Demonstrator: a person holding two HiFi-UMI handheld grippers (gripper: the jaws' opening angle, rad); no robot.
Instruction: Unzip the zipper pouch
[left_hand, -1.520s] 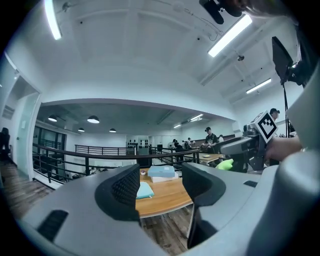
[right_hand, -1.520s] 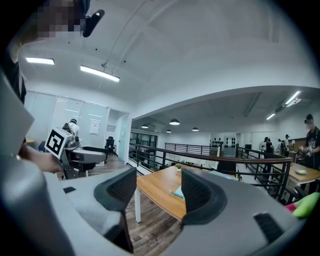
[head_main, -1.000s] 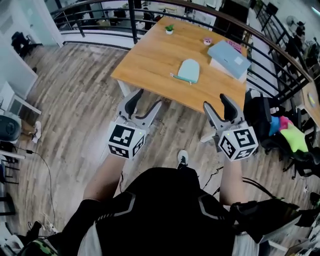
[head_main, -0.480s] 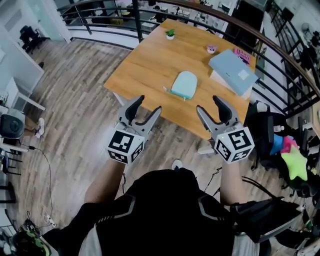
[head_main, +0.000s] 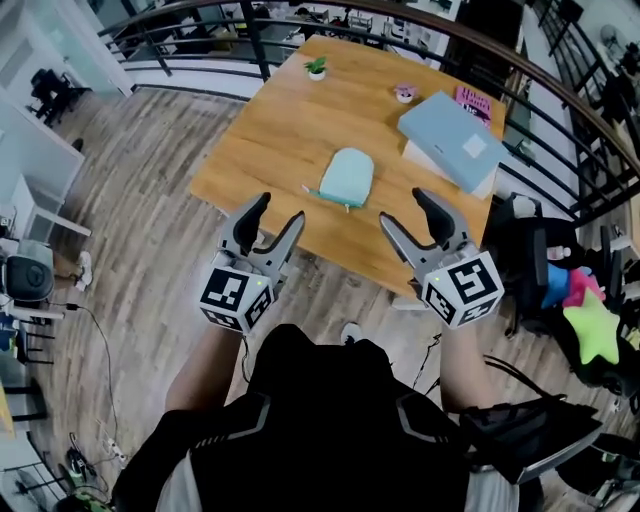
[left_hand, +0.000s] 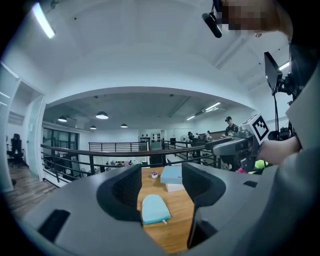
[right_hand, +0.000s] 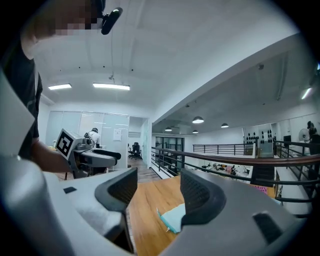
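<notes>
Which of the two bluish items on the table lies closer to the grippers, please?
The mint zipper pouch, near the front edge of the table; the blue box lies farther back.

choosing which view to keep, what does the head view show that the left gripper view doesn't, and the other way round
Only the head view: the plant at the far edge of the table, and the left gripper whole, marker cube included.

Only the left gripper view: ceiling lamps and a far-off person in a cap.

Both: the pouch lying on the table, the blue box beyond it, the right gripper, and the left gripper's jaws, open and empty.
</notes>
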